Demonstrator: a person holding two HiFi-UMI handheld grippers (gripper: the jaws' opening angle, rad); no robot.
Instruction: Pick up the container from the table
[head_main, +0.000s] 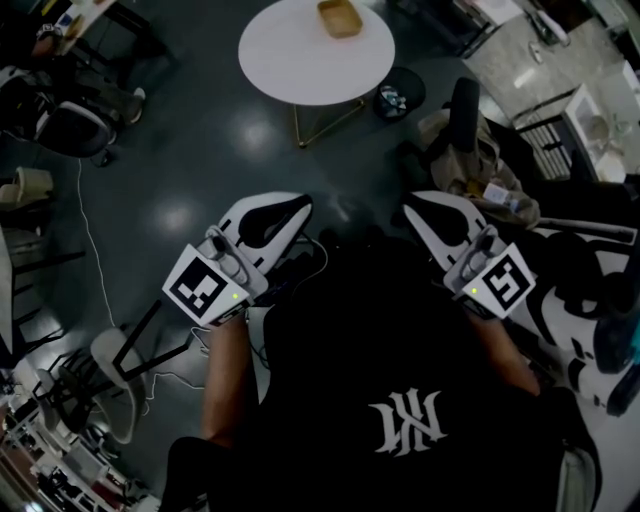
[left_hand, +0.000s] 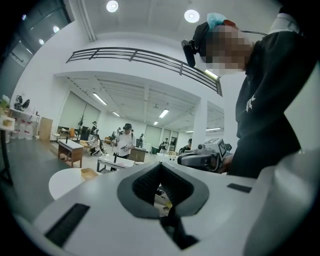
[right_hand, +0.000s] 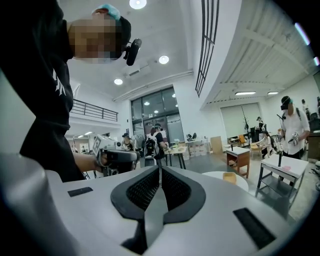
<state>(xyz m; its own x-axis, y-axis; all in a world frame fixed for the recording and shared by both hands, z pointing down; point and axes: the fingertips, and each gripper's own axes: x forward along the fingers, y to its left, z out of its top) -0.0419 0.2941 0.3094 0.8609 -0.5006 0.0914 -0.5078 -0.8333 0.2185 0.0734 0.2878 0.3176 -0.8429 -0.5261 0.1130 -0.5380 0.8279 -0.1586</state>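
While both pairs of jaws are closed on nothing, the left gripper (head_main: 292, 208) and right gripper (head_main: 422, 210) are held side by side. Well ahead of the jaws, and touched by neither, the small tan open-topped container (head_main: 339, 17) rests on the round white counter (head_main: 290, 60).

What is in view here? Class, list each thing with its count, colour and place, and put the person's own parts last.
table: one, white, round, ahead on the dark floor
container: one, tan, on the table near its far edge
office chair: one, black and grey, far left
cable: one, white, along the floor at left
bystanders: several, far off in the hall
left gripper: one, white and black, jaws shut, empty
right gripper: one, white and black, jaws shut, empty
shirt: one, black, white emblem, bottom of head view
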